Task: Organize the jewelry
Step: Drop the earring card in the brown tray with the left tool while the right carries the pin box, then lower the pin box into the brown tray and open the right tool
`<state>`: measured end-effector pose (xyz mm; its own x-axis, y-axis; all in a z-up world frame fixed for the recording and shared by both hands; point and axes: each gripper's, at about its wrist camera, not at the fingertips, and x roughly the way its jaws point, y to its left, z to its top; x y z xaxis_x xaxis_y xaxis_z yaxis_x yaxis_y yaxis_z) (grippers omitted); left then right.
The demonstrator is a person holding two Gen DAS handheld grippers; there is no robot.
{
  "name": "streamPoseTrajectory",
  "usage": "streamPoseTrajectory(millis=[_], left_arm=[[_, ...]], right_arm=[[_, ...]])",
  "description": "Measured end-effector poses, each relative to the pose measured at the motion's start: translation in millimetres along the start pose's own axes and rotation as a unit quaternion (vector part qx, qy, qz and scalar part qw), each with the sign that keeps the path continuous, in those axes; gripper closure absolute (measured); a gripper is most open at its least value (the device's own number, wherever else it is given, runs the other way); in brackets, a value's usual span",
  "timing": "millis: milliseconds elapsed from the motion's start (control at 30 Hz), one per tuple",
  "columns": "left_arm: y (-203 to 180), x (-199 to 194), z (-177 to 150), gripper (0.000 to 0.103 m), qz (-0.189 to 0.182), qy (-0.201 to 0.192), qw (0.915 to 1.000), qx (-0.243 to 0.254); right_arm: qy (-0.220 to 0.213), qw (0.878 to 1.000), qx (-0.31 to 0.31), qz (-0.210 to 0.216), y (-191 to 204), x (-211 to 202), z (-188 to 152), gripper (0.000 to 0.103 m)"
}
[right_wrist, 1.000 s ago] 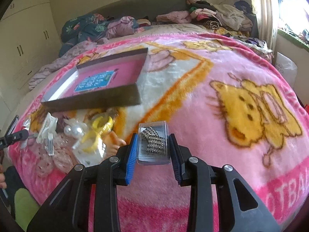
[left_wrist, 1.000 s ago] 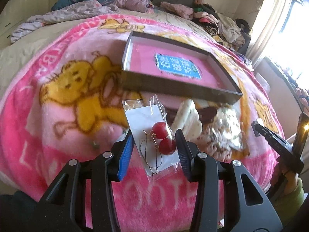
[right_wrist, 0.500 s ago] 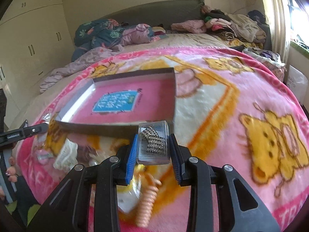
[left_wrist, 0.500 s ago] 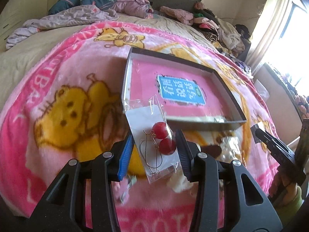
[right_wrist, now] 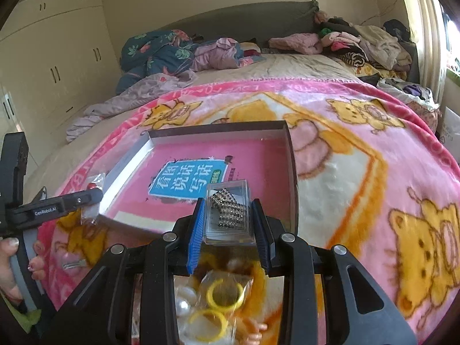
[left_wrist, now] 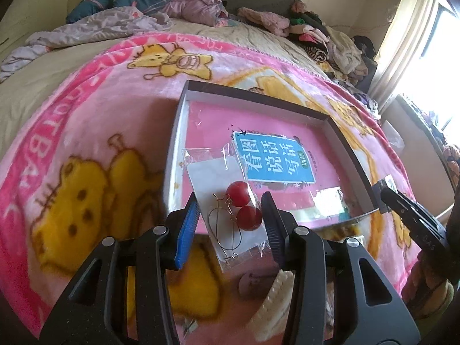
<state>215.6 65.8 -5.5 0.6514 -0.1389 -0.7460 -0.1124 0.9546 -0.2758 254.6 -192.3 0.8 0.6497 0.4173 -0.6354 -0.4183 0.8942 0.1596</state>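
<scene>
Earrings [left_wrist: 243, 205], 2 red balls in a clear packet, are now hanging over the shallow box [left_wrist: 179, 120], clamped by the left gripper [left_wrist: 230, 218], long axis tilting away-left. Right gripper [right_wrist: 227, 224] is gripping a clear rhinestone case [right_wrist: 228, 210] above the box's near wall; both have advanced from the blanket [right_wrist: 373, 149].

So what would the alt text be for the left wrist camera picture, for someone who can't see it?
The left gripper clamps a clear packet of red ball earrings above the near edge of a shallow box with a pink floor, which sits on a pink cartoon blanket on a bed.
</scene>
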Motion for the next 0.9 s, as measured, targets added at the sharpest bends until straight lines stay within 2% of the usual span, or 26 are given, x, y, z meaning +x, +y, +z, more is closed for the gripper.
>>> streamPoseTrajectory(millis=[400,800,867,900], left_arm=[[-4.4,30.6,6.3,0.067,0.005,0.026,0.9996,0.014],[5.7,19.8,2.3,0.066,0.01,0.021,0.9996,0.019],[7.8,16.7,1.7,0.063,0.007,0.02,0.9996,0.017],[8.0,15.3,1.5,0.062,0.008,0.019,0.9996,0.018]], right_arm=[[0.028,0.999,-0.001,-0.018,-8.9,44.4,15.2,0.072],[0.057,0.998,0.011,-0.034,-14.5,73.0,5.9,0.071],[0.053,0.998,0.009,-0.034,-13.3,69.7,5.0,0.057],[0.049,0.998,0.009,-0.034,-12.1,67.4,4.9,0.055]])
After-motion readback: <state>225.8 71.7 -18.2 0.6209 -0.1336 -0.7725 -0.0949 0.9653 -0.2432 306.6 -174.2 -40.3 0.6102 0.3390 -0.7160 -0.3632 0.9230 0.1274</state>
